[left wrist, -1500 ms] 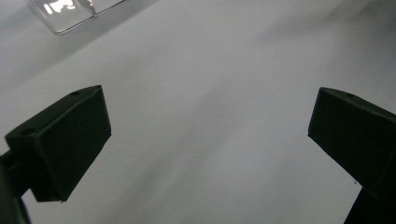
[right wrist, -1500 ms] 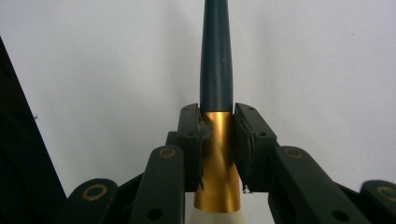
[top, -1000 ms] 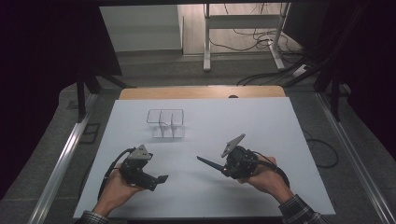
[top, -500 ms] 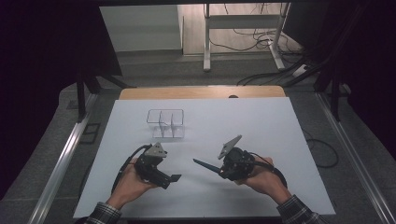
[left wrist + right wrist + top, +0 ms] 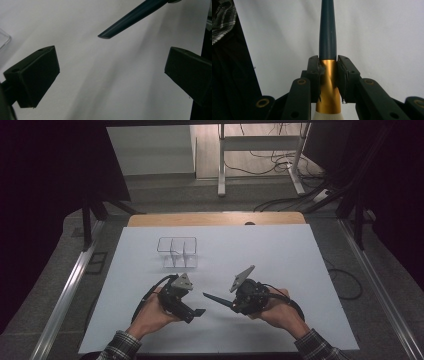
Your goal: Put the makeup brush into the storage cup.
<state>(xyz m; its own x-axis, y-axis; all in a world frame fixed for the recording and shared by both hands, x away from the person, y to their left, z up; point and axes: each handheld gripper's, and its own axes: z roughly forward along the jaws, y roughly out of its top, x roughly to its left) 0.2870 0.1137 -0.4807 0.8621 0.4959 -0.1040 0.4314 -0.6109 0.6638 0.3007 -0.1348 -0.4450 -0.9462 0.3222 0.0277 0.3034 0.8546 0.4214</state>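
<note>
Holding a brush [image 5: 327,37] by its gold ferrule, the right tongs [image 5: 240,301] are clamped tight, dark handle pointing toward the left tongs [image 5: 196,311], white bristles at the rear; item sits low above the white desk [image 5: 280,250], near its front edge. Left tongs: jaws wide apart, nothing between them, the handle tip [image 5: 103,36] just ahead. Step judged: hand-over or placing into the clear divided box [image 5: 177,252] further back; next move calls for lining the open jaws around the handle before closing
</note>
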